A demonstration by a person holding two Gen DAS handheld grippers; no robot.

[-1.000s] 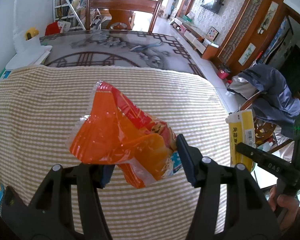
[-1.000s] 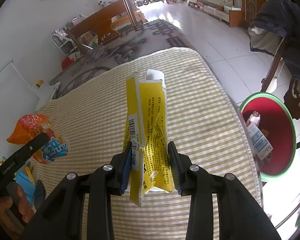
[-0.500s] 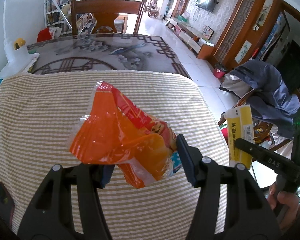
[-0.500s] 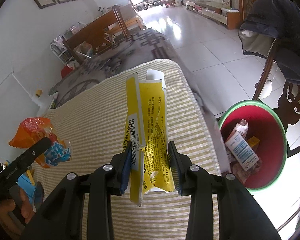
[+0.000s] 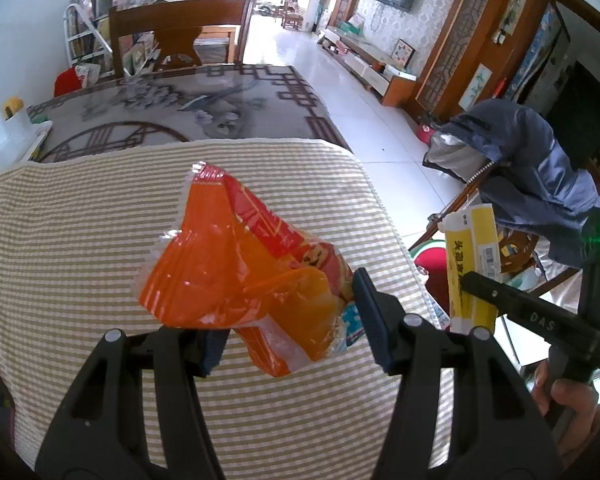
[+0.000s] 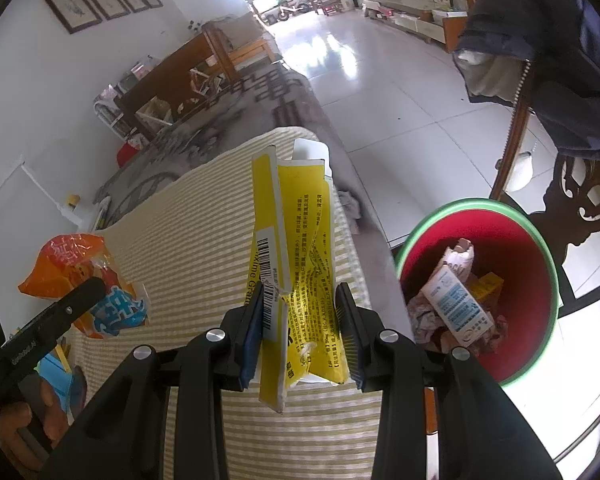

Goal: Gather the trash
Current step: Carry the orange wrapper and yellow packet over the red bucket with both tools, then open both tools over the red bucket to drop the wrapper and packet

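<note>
- Trash here is two pieces: an orange wrapper at the centre of the left wrist view and a yellow box at the centre of the right wrist view.
- Left gripper is clamped on the wrapper's lower end; both pads press the crumpled plastic, which fans up and to the left above the striped cloth.
- Right gripper is clamped on the flattened box, a pad against each side; the box stands upright, its torn flap hanging below the pads.
- Bin, red inside with a green rim, sits at the right of the right wrist view, on the floor just past the cloth's edge; it already holds a white and blue carton and other scraps.
- In the left wrist view the box and right gripper show at the right edge, with a hand on the handle at lower right.
- A dark jacket hangs over a chair in the upper right of both views, behind the bin.
</note>
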